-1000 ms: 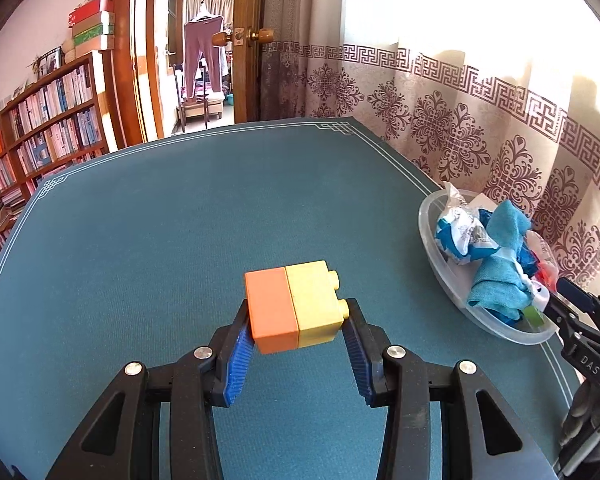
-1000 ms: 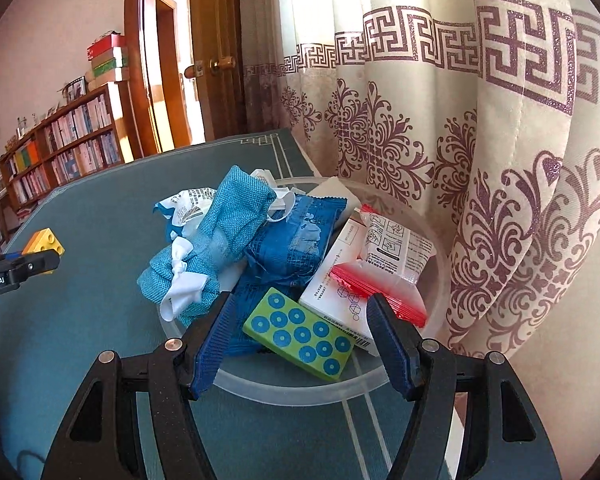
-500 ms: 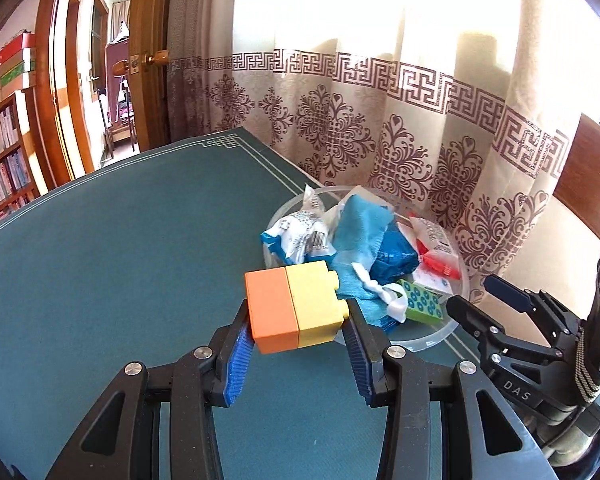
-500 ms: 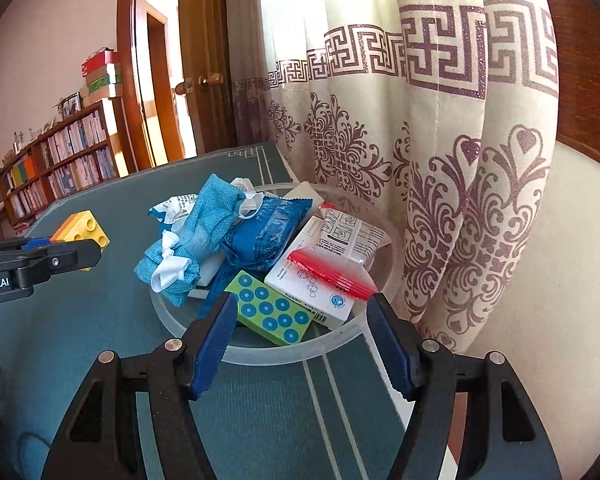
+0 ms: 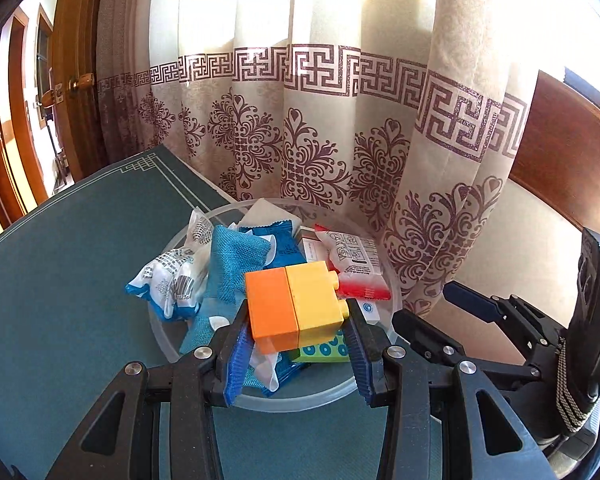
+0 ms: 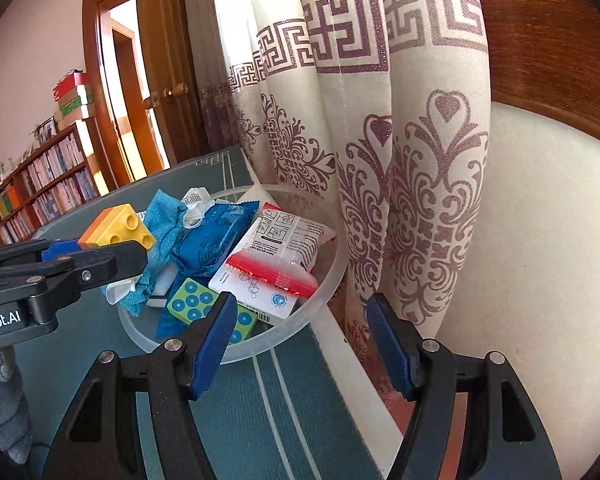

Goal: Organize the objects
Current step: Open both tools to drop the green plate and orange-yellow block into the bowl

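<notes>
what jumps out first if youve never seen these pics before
The orange and yellow toy block clamped in the left gripper, held over a clear bowl heaped with blue cloth and snack packets. The bowl sits at the edge of the green table by a patterned curtain. The right gripper hangs open beside it.

The left gripper (image 5: 296, 344) carried the orange-and-yellow block (image 5: 296, 306) rightward from above bare green table (image 5: 60, 280) until it hung over the clear bowl (image 5: 300, 400) of packets. The right gripper (image 6: 300, 344) drew back toward the bowl's near right rim, off the green dotted block (image 6: 196, 306).
</notes>
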The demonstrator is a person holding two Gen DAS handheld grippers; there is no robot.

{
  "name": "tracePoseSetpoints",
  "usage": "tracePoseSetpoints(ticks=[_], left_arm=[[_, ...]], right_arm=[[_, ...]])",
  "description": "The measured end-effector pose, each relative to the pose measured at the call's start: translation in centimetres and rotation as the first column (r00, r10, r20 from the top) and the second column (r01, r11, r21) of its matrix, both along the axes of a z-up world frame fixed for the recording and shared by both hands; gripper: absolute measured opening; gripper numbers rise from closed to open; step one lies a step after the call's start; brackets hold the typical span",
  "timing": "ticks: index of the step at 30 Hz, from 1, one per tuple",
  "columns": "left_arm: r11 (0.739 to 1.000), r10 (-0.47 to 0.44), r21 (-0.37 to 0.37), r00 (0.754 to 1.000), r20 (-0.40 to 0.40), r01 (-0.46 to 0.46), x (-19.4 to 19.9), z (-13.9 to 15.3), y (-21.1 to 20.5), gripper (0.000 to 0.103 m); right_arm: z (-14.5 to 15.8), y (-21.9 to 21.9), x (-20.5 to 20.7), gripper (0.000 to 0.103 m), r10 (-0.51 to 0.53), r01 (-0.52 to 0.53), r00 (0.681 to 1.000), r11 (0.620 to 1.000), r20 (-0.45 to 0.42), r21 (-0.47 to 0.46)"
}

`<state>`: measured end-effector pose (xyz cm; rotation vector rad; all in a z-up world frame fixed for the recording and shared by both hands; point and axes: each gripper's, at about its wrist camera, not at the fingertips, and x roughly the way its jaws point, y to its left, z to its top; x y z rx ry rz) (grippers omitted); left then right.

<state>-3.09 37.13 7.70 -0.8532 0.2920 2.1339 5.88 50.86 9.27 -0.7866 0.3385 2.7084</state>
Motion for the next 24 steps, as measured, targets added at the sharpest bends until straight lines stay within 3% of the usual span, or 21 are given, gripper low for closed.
tracePoseSetpoints(ticks=[11,15,18,24], left_arm=[[1.0,0.013,-0.009,0.999,0.047,-0.013,-2.0,-2.0,1.7,0.047],[1.0,-0.015,0.015,0.999,0.052,0.014,-1.6,-2.0,1.6,0.065],[0.999,-0.026,0.02,1.0,0.005,0.026,-0.6,-1.4,1.6,0.079],[0.999,-0.017,0.043,0.999,-0.044,0.019,0.4,-0.1,0.1,0.087]], right_arm=[[-0.2,0.9,0.3,0.069,-0.016,0.016,1.0,1.0,0.001,-0.023],[-0.3,0.8,0.3,0.069,-0.017,0.017,1.0,1.0,0.006,-0.024],[-0.3,0.5,0.1,0.069,-0.015,0.015,1.0,1.0,0.011,-0.02],[-0.3,0.3,0.1,0.069,-0.015,0.016,1.0,1.0,0.013,-0.014]])
